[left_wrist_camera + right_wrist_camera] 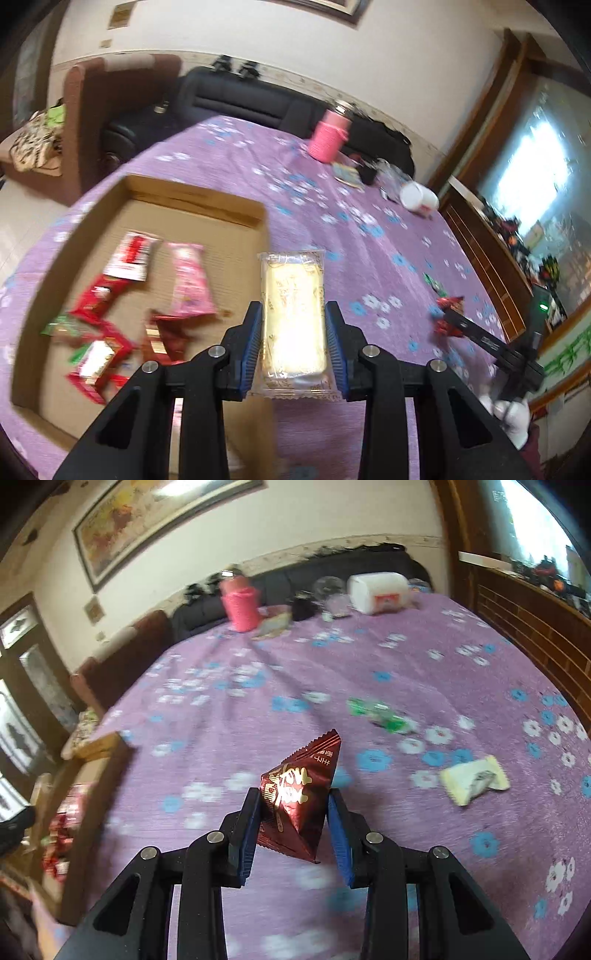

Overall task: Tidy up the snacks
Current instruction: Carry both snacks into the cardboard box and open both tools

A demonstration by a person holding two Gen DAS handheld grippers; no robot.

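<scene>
- Our left gripper is closed on a clear-wrapped yellow cake; both blue pads press its long sides, and it sits above the right edge of the cardboard box.
- Inside the box we see a pink packet, a red and white packet and several red packets lying loose on the floor of it.
- Our right gripper is clamped on a dark red triangular packet, held up above the purple flowered tablecloth.
- On the cloth to the right of that packet lie a white wrapped snack and, farther off, a green wrapped candy, well apart from each other.
- At the far edge of the table we see a pink jar and a white tub lying on its side.
- The box appears blurred at the left edge of the right wrist view.
</scene>
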